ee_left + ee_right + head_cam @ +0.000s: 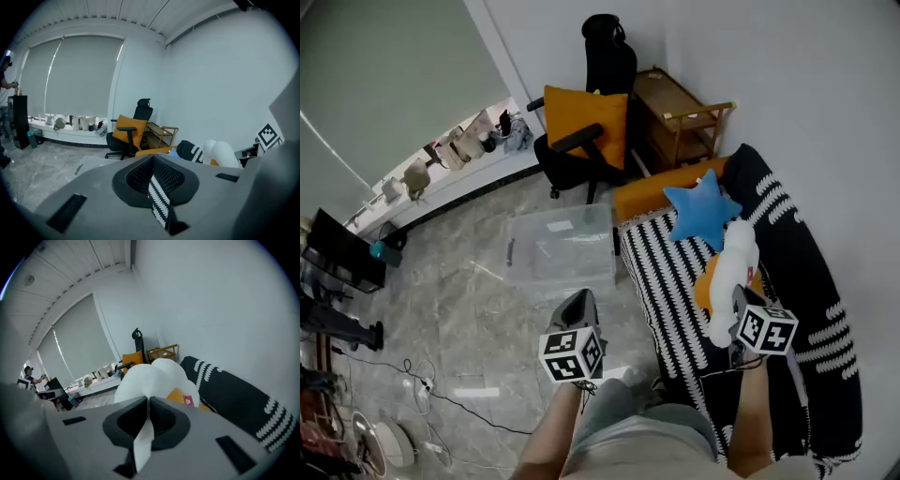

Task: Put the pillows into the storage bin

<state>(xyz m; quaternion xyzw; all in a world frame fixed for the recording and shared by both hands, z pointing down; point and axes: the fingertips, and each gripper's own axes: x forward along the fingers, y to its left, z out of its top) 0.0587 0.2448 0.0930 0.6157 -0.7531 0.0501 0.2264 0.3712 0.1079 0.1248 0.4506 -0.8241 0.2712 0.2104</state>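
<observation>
Step in hand: by the look of it, lifting the white pillow (738,251) off the sofa (811,281) to carry it to the storage bin (581,258).
Grip: needs a firm clamp, since only a thin fold of white fabric sits between the jaws and would likely slip in a fast swing.
Lift: straight up first, clear of the seat, before any sideways move.
Carry: leftward across the sofa's edge, with the hanging bulk low and steady.
Release: only once above the bin, which stands on the floor just beside the sofa's front edge; hard to tell whether a lid is on it.
Right forearm (750,412): reaching forward over the striped seat, marker cube uppermost.
Right gripper (734,306): closed on the pillow's near end, white cloth filling the slit.
Left forearm (548,441): extended over the floor, beside the sofa.
Left gripper (578,302): jaws together, holding nothing, pointing toward the bin but short of it.
Beyond: blue star pillow (701,208) lying on the sofa past the white one.
Farthest: orange pillow (586,122) propped on the office chair (609,66), well apart from the bin.
</observation>
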